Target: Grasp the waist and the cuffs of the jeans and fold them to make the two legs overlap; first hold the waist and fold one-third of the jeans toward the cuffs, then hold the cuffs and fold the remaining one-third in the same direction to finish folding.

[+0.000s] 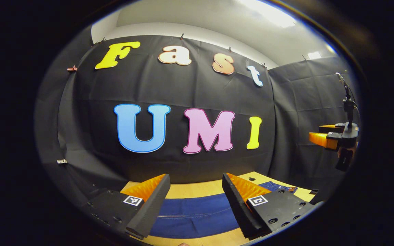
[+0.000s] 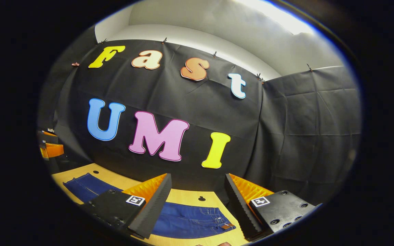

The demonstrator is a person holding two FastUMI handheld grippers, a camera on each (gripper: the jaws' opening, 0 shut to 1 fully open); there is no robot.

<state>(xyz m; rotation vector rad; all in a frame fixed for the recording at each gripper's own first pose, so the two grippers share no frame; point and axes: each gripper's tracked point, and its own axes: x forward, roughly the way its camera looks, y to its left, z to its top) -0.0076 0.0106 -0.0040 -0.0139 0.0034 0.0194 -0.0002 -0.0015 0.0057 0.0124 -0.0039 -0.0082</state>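
Dark blue jeans (image 1: pixel 193 213) lie flat along the wooden table (image 1: pixel 197 189). In the left gripper view my left gripper (image 1: pixel 196 186) hangs open above the legs, nothing between its fingers. The waist end (image 1: pixel 275 186) lies to the right. At the right edge my right gripper (image 1: pixel 318 135) is raised in the air, held by a hand. In the right gripper view my right gripper (image 2: pixel 198 186) is open above the jeans (image 2: pixel 190 220); the waistband with its brown patch (image 2: pixel 226 226) sits between the fingers, below them. The legs run left toward the cuffs (image 2: pixel 80 186). The left gripper (image 2: pixel 51 148) is at far left.
Black cloth walls the booth behind and to the right of the table (image 2: pixel 183 196). A small dark hole (image 2: pixel 201 198) marks the tabletop near the waist. A stand with a cable (image 1: pixel 347 102) rises above the right gripper.
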